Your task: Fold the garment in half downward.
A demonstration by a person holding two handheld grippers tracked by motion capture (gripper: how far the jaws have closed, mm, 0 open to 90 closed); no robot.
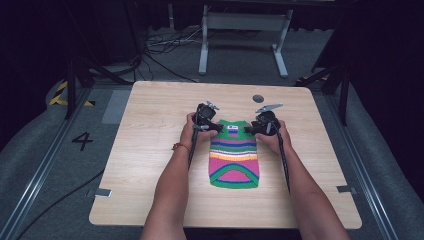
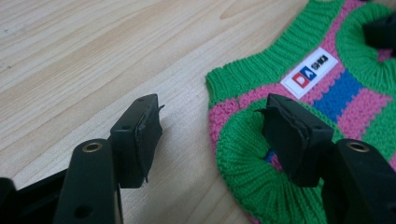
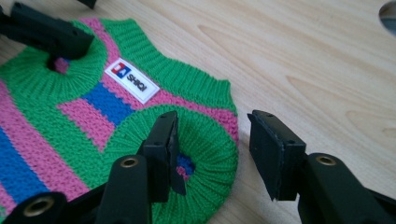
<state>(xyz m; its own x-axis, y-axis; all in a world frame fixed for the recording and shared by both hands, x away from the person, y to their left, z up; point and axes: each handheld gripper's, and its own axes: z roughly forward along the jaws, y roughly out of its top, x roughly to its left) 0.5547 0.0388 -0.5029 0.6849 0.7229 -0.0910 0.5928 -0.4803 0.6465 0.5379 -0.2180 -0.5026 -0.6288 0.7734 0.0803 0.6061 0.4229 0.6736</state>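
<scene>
1. At mid-table (image 1: 150, 150), lying flat: striped sweater (image 1: 233, 155), long axis running from the person's side toward the far edge, collar end farthest away, white label (image 1: 232, 127) at that end.
2. Left of the label: left gripper (image 2: 210, 135), jaws apart, one over the green armhole ring (image 2: 243, 154), the other over bare wood just off the sweater's edge; no grip yet.
3. Right of the label: right gripper (image 3: 212, 154), jaws likewise apart, straddling the opposite armhole ring (image 3: 201, 149), nothing pinched.
4. Equally near, one gripper per shoulder corner; probably a matter of lowering and closing on both edges together.
</scene>
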